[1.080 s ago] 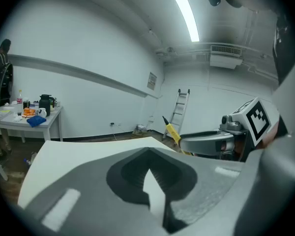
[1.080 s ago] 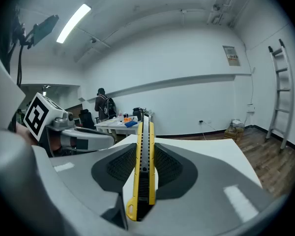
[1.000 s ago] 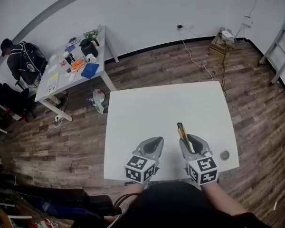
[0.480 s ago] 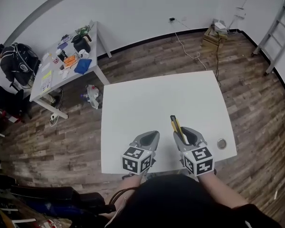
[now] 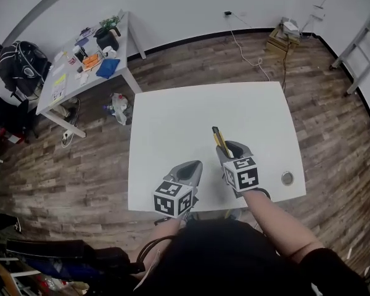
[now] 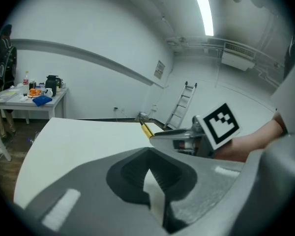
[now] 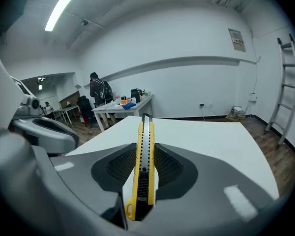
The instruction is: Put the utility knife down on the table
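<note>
Utility knife (image 5: 218, 139) part-hidden by jaws; round object (image 5: 287, 178) unidentifiable.

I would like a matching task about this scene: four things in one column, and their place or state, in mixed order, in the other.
1 utility knife
2 left tool
3 small round object
4 ladder

a on the white table, near its right edge
b empty
c on the floor, by the wall
d clamped in the right tool

Pairs: 1-d, 2-b, 3-a, 4-c.
</note>
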